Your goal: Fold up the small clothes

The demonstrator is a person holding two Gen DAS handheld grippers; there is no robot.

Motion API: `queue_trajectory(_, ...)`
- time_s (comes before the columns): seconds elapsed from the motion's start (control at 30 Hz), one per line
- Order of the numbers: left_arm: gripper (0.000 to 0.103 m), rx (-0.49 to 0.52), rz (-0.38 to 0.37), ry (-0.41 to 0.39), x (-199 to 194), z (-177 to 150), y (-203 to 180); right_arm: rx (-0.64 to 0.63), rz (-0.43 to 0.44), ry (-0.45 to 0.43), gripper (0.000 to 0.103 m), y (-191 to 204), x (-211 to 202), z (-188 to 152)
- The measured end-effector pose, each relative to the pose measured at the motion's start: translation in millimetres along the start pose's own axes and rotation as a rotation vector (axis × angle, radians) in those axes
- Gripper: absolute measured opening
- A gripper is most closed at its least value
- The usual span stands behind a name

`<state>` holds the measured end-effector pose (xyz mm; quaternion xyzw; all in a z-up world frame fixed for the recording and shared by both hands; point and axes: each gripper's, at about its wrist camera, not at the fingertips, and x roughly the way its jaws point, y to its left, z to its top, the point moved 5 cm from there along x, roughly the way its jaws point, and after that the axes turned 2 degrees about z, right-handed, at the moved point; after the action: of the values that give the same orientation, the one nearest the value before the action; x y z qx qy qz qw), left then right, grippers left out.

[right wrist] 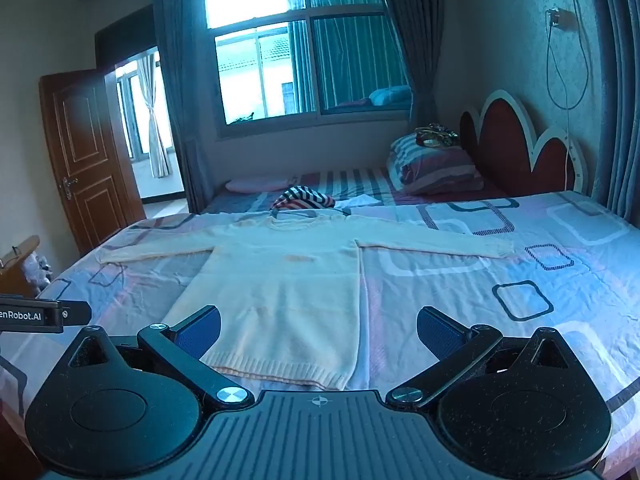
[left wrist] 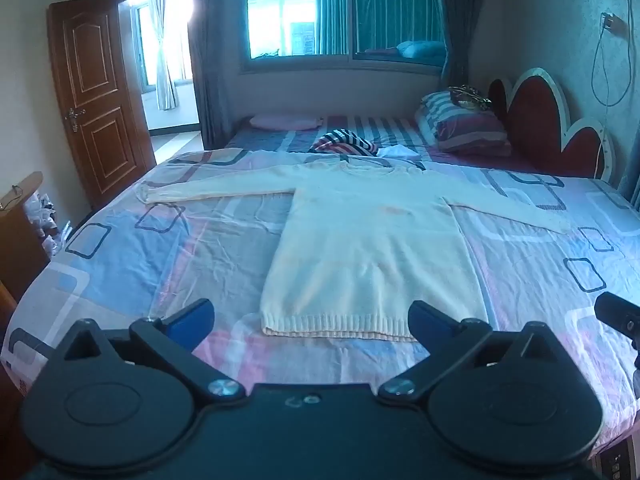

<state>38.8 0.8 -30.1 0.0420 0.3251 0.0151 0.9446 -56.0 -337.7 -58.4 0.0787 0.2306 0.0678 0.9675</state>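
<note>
Nothing is folded yet, by the look of it — one cream sweater (left wrist: 372, 248) lies flat on the bed (left wrist: 120, 264), both sleeves spread wide, its ribbed hem just ahead of the jaws in each view. The left gripper (left wrist: 310, 320) and right gripper (right wrist: 318, 330) both stand released, holding nothing. Every fold remains. Beyond the sweater's collar, well past the jaws, lies one striped garment (left wrist: 344, 142) — perhaps next in line.
</note>
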Motion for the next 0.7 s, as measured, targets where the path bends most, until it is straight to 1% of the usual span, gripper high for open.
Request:
queue_trajectory(0.07,0.103,-0.003,0.008,-0.020,-2.3,-1.8,-2.2,0.010,0.001,-0.002,0.103,0.1,-0.9,-0.8)
queue_trajectory(0.1,0.103,-0.003,-0.007,-0.023,-3.1,-4.7,-3.2,0.009,0.000,-0.002,0.103,0.1,-1.5,-1.4)
queue_trajectory(0.23,0.103,0.026,-0.022,-0.019,-7.2,-11.2,-9.5,0.012,-0.002,0.001,0.103,-2.3,-1.0,-5.0)
queue_trajectory(0.27,0.103,0.031,-0.027,-0.017,-8.3,-12.8,-12.4,0.004,-0.010,0.017,0.103,0.1,0.3,-2.9)
queue_trajectory(0.33,0.103,0.025,-0.043,0.005,-5.1,-7.4,-9.2,0.008,-0.012,0.013,0.103,-3.7,1.9,-6.2)
queue_trajectory(0.7,0.102,0.026,-0.046,-0.014,-3.8,-6.0,-6.9,0.011,-0.020,0.001,0.103,-1.0,-3.9,-5.8)
